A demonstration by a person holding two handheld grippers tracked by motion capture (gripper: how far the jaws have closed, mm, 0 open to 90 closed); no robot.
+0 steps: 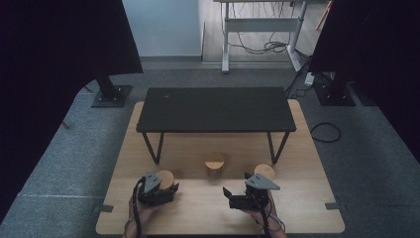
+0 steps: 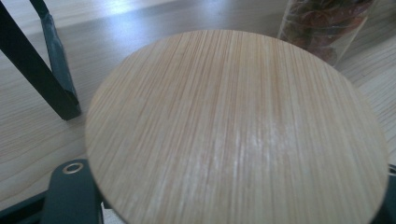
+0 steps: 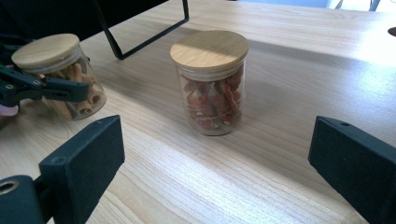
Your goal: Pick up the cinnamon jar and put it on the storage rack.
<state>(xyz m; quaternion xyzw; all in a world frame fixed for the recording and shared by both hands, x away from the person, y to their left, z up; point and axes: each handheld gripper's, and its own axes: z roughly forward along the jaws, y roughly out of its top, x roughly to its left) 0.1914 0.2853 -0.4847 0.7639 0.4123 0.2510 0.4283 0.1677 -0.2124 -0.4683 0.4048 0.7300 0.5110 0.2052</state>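
Three glass jars with round bamboo lids stand on the wooden table (image 1: 297, 148). The left jar (image 1: 165, 177) (image 3: 56, 74) holds beige pasta-like pieces. My left gripper (image 1: 166, 188) (image 3: 46, 88) is shut on it, one jaw on each side of the glass below the lid. Its lid (image 2: 233, 126) lies close under the left gripper view. The middle jar (image 1: 215, 162) (image 3: 210, 79) (image 2: 327, 23) holds reddish pieces. My right gripper (image 1: 236, 191) (image 3: 210, 163) stands open with nothing between its jaws, facing that jar from a short way off. The third jar (image 1: 264, 171) sits just behind the right gripper.
A low black table (image 1: 215, 109) on thin angled legs (image 2: 42, 70) (image 3: 140, 42) stands on the far half of the wooden table, right behind the jars. Bare wood lies between the two grippers and along the near edge. Grey carpet surrounds the table.
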